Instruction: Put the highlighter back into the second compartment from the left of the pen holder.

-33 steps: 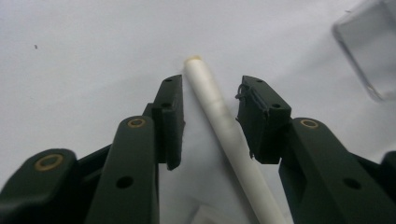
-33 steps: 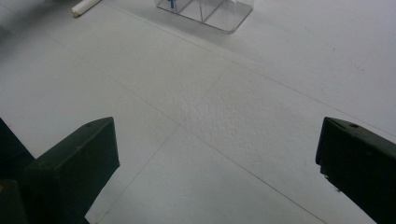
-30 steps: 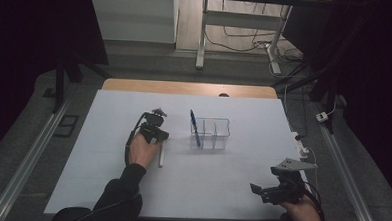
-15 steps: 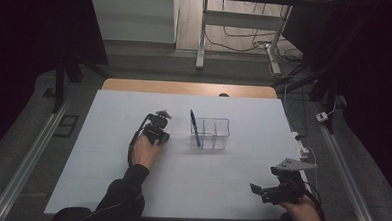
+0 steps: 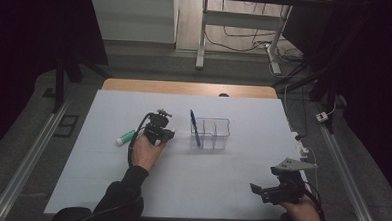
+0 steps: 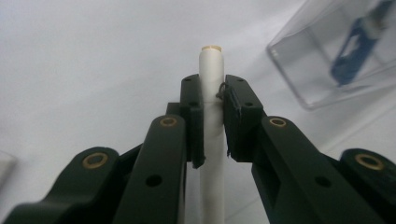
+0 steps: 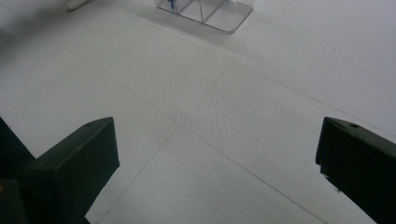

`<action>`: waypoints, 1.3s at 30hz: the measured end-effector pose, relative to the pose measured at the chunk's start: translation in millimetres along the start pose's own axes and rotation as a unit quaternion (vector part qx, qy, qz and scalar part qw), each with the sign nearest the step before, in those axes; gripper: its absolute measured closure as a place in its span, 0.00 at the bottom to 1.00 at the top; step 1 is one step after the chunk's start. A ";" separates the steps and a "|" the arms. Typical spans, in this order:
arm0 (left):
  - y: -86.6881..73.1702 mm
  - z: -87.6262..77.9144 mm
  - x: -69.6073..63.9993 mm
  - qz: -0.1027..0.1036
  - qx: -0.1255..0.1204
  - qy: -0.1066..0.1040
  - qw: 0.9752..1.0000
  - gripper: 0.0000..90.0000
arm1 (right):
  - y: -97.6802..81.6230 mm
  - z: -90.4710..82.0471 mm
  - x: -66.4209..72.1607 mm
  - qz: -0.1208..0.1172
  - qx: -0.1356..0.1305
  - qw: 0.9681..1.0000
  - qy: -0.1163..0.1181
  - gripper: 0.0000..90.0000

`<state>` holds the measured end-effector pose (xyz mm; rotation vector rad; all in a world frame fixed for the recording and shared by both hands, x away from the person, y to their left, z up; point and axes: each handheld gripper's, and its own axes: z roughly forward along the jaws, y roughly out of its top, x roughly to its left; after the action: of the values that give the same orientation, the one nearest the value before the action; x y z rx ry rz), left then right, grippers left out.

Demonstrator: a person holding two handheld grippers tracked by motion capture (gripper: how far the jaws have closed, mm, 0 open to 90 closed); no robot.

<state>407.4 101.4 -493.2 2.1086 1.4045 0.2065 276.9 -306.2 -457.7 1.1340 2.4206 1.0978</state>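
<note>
My left gripper [image 5: 158, 133] is left of the middle of the white table [image 5: 95, 186]. It is shut on a white pen [image 6: 211, 60], and its jaws have just closed on it. Both pads [image 6: 194, 107] press the barrel, and the pen's tip sticks out past them. To its right stands a clear divided organizer [image 5: 214, 134] with a blue pen [image 5: 195, 128] leaning in its left compartment. My right gripper [image 5: 258, 189] rests near the front right edge, jaws wide open [image 7: 217, 154] over bare table.
A green-and-white marker [image 5: 126, 136] lies on the table just left of my left hand. The organizer [image 7: 210, 10] is far ahead of the right gripper. Table legs and cables stand on the floor beyond the far edge.
The left gripper shifted slightly right toward the organizer. The white pen that lay on the table beside the hand is now in its jaws. The green-and-white marker has come into view.
</note>
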 end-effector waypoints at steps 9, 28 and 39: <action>-6.2 -21.3 -9.7 0.044 -0.056 -0.030 0.997 0.87 | 0.1 0.2 0.2 -0.001 0.001 1.000 -0.001 0.00; 6.2 -76.1 -32.4 0.102 -0.152 -0.068 0.981 0.87 | 0.1 0.1 0.3 -0.002 0.001 1.000 -0.002 0.00; 25.7 -96.3 -45.2 0.116 -0.184 -0.101 0.971 0.87 | 0.1 0.1 0.3 -0.002 0.001 1.000 -0.002 0.00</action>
<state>366.4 91.8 -392.1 1.9157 0.9196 0.3085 276.8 -305.9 -457.7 1.1298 2.4198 1.0918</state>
